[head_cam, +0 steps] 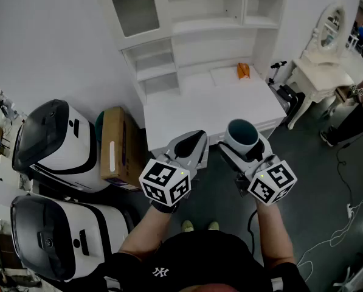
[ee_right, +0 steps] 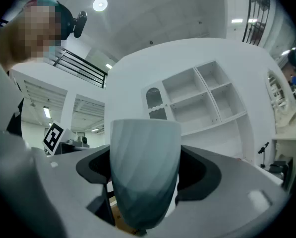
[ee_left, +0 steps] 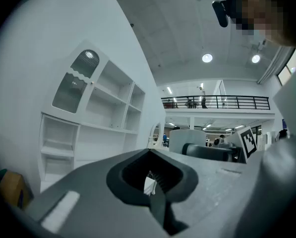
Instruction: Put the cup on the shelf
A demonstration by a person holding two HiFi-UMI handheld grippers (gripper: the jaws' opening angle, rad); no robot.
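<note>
We have the right gripper (head_cam: 242,151) jaws wide, clamped on the cup (ee_right: 145,167). The cup is upright, long axis vertical, mouth up, at the desk's (head_cam: 211,111) near edge. Left gripper (head_cam: 196,140) jaws are together, empty. The shelf (head_cam: 193,35) stands behind the desk, with an orange item (head_cam: 244,70) lying before it.

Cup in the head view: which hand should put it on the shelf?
Right. The right tool grips the cup upright, and the white shelf stands ahead of it. The left tool is shut and holds nothing.
</note>
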